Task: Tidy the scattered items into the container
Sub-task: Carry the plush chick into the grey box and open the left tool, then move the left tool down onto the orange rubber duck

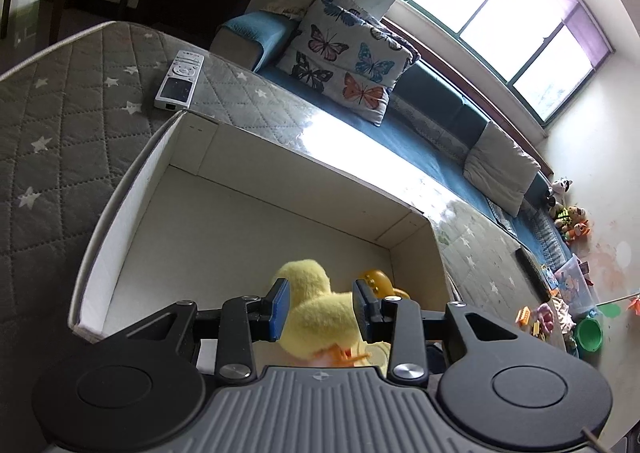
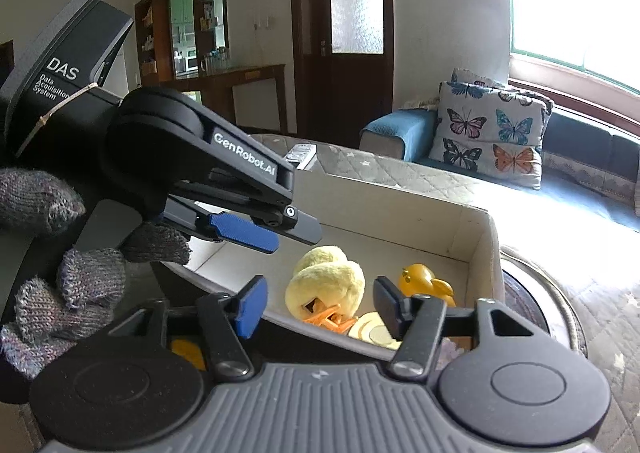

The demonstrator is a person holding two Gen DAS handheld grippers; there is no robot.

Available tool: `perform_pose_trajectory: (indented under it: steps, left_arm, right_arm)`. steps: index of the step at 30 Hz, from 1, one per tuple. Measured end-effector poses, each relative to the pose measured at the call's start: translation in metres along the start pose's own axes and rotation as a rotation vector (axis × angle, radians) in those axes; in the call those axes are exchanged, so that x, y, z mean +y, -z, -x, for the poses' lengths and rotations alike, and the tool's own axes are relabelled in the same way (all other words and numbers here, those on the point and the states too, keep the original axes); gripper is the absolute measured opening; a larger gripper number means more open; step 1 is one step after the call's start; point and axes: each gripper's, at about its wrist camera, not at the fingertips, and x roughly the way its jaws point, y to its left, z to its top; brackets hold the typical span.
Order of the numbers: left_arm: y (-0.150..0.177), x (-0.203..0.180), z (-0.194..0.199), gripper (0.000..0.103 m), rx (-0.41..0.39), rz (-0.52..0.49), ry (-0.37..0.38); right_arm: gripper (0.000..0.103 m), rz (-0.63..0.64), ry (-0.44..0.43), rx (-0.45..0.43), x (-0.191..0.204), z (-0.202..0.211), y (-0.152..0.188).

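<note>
A white cardboard box [image 1: 132, 189] stands open on a grey quilted table; its far wall also shows in the right wrist view [image 2: 400, 209]. Inside lie a yellow plush duck [image 2: 326, 283], a yellow rubber duck [image 2: 420, 277] and a pale round piece [image 2: 374, 331]. My left gripper [image 1: 322, 307] is open above the box, and the plush duck [image 1: 320, 317] shows below and between its blue pads without touching them. The rubber duck [image 1: 376, 279] lies beyond the right pad. My right gripper [image 2: 320, 307] is open and empty over the box's near rim. The left gripper [image 2: 256, 231] shows there, above the box.
A silver remote [image 1: 180, 79] lies on the quilted table [image 1: 60, 125] beyond the box. A blue sofa [image 1: 420, 149] with a butterfly cushion [image 1: 344, 61] stands behind. Toys and a green bowl [image 1: 588, 335] lie at the far right. A round dark object [image 2: 524, 305] sits right of the box.
</note>
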Motion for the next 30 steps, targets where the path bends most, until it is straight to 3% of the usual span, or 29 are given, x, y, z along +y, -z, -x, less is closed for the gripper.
perform_pose_trajectory:
  steps: [13,16,30]
  left_arm:
    - [0.033,0.009,0.052,0.036,-0.059,-0.043,0.029]
    - [0.044,0.014,0.06,0.036,-0.058,-0.048,0.02]
    - [0.072,0.061,0.064,0.036,-0.009,0.047,-0.028]
  right_arm:
    - [0.066,0.008,-0.017,-0.038,0.016,0.044,0.025]
    - [0.07,0.014,-0.026,-0.021,0.021,0.045,0.032]
    - [0.071,0.043,-0.081,0.063,0.044,0.03,0.058]
